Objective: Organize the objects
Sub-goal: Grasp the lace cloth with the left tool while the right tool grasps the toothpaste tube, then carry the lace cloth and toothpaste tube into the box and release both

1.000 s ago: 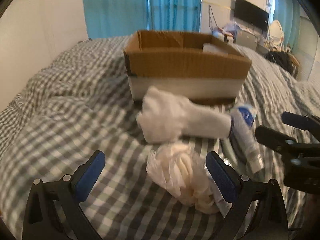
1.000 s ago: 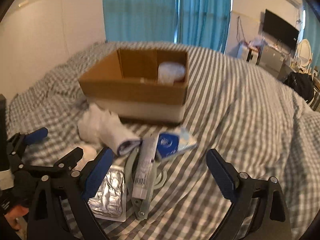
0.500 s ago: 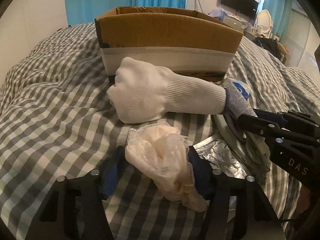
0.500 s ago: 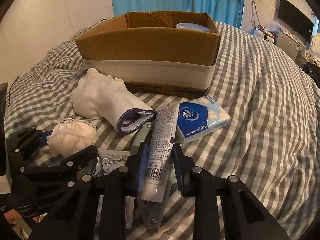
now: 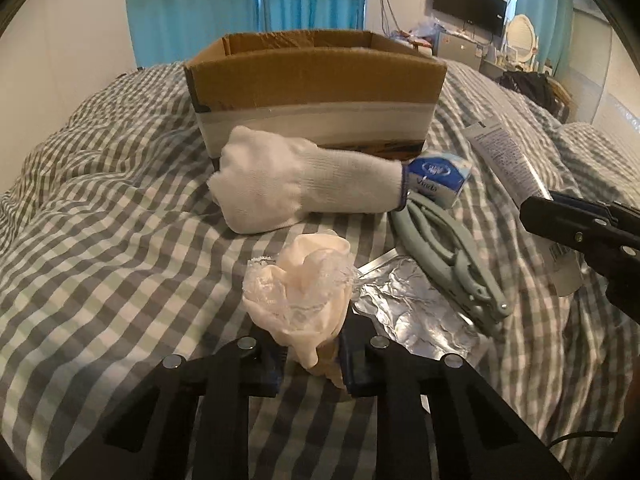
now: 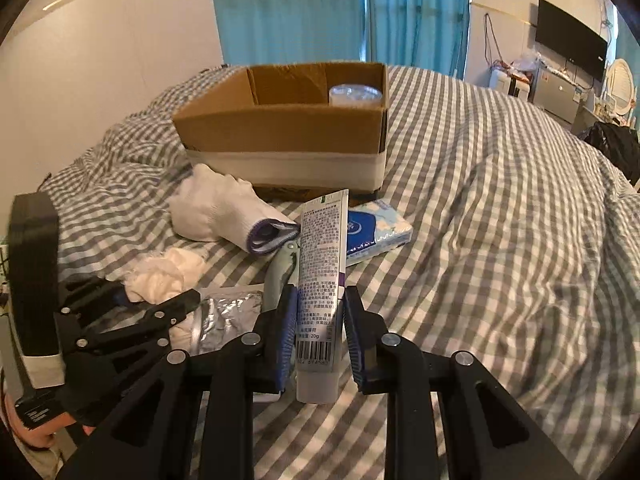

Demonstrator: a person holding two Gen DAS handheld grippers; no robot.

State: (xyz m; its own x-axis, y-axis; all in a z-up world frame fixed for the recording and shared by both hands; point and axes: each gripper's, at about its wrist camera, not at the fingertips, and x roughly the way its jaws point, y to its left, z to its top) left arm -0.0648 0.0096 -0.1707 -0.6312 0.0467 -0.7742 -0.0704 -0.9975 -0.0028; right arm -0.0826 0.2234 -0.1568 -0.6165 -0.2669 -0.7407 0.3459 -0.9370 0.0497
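My left gripper (image 5: pixel 310 354) is shut on a crumpled cream lace cloth (image 5: pixel 300 288) and holds it just above the checked bedspread. My right gripper (image 6: pixel 320 320) is shut on a white tube of cream (image 6: pixel 322 276), lifted off the bed with its flat end pointing away; the tube also shows in the left wrist view (image 5: pixel 506 158). An open cardboard box (image 6: pixel 288 136) stands behind the objects, with a clear round container (image 6: pixel 354 94) inside. The box also shows in the left wrist view (image 5: pixel 316 92).
On the bed lie a rolled white glove (image 5: pixel 304 184), a blue tissue pack (image 5: pixel 436 176), a pale green folding tool (image 5: pixel 452 256) and a foil packet (image 5: pixel 416 316). The bedspread (image 6: pixel 500 240) stretches to the right. Furniture and a wall screen (image 6: pixel 570 50) stand far back.
Both grippers have risen with their loads: the cloth is lifted slightly and the tube has come off the bed, uncovering the green tool and the tissue pack.
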